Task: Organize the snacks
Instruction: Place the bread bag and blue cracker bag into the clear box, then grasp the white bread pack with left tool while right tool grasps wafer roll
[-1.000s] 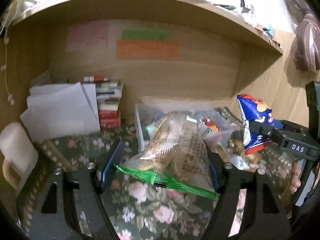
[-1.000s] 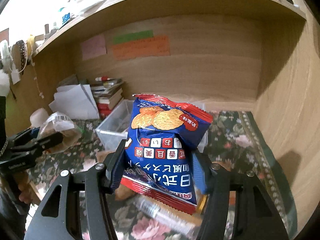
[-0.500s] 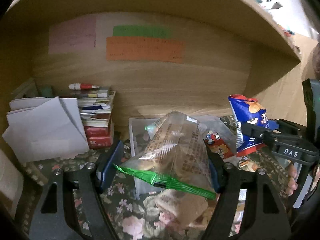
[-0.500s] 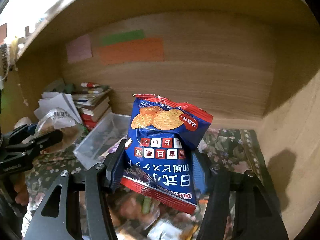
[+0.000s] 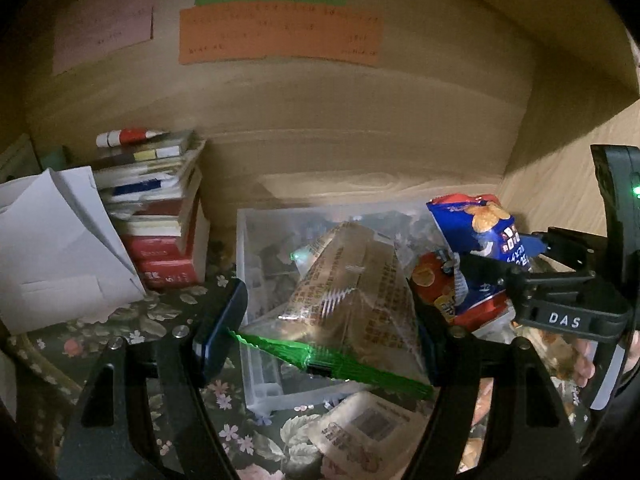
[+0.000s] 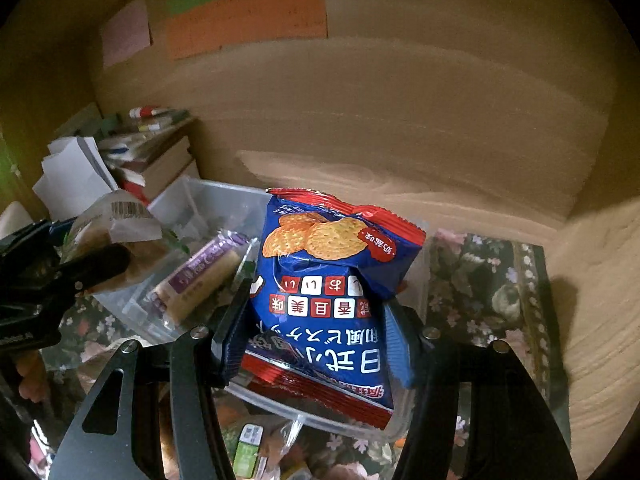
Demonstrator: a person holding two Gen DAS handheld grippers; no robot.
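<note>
Now blue cracker bag between right jaws.

We see both views dim and warm-toned under the shelf; the wooden back wall is smeared by motion blur (most plainly in the right wrist view); fisheye bending curves the orange note and leaves black corners; a soft shadow falls on the side panel; a small green glare shines on the clear snack bag, whose print stays fairly sharp.
</note>
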